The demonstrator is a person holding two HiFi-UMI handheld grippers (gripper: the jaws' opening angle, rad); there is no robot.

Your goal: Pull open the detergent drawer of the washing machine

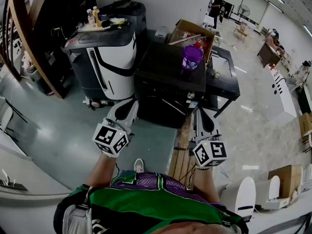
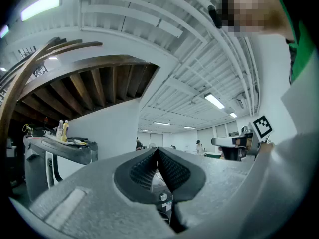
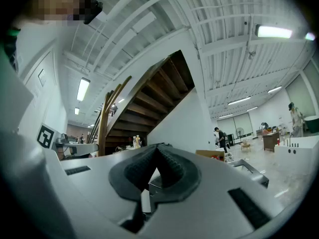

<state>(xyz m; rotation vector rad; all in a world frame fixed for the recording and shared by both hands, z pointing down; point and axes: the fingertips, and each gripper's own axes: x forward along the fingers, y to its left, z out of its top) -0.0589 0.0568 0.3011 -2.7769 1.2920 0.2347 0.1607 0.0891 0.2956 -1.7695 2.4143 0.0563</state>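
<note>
The washing machine (image 1: 165, 74) is standing on the floor straight in front of the person. It is looking like a dark, flat-topped box, and a purple bucket (image 1: 191, 57) is sitting on its top. Its front is lying in shadow, showing a small round knob (image 1: 190, 95); I cannot make out the detergent drawer there. The left hand-held gripper (image 1: 128, 104) and the right hand-held gripper (image 1: 201, 113) are hanging just before that front, both with jaws pressed together on nothing.

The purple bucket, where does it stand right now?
In the head view the purple bucket stands on top of the black machine, near its far right corner, just before the open cardboard box.
</note>
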